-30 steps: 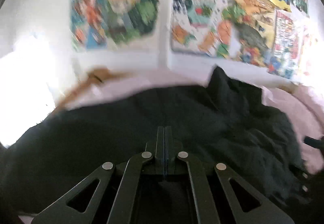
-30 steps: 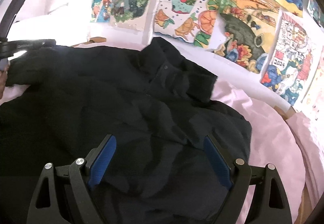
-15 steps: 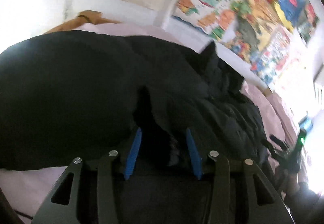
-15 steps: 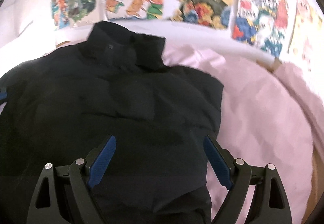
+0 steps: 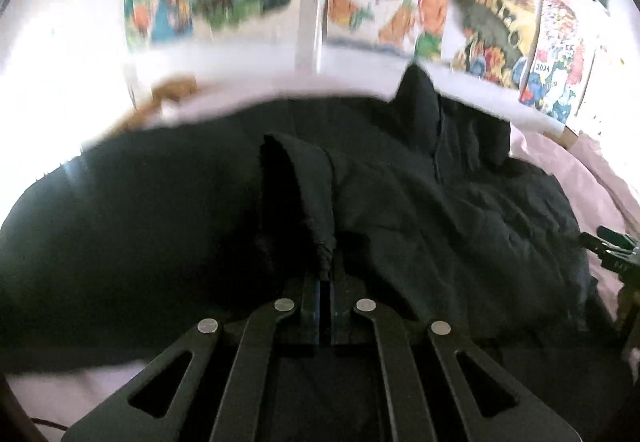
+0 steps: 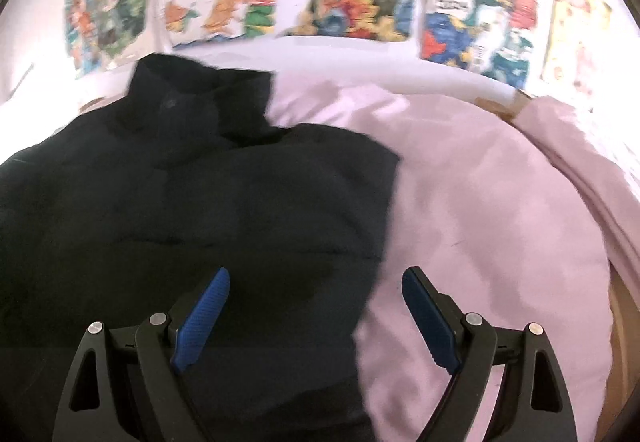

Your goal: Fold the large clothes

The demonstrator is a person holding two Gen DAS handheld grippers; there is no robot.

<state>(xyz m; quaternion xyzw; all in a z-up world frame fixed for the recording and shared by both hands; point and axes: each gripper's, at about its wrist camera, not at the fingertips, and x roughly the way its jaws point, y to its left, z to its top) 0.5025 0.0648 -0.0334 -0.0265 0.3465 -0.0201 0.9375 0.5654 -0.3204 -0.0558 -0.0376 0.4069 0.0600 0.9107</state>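
A bed covered with a pale pink sheet (image 6: 480, 202) carries everything here. A black jacket (image 6: 240, 202) lies spread directly on the sheet, its collar toward the wall of coloured pictures. To the right of the jacket the sheet is bare and lightly wrinkled. Beyond it, a bunched pink blanket (image 6: 580, 138) lies along the bed's right edge.

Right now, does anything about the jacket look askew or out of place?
Yes. The jacket lies rumpled on the pink sheet, its collar standing up, and one cuff sticks up in a ridge, pinched in the shut left gripper. The right gripper hangs open over the hem.
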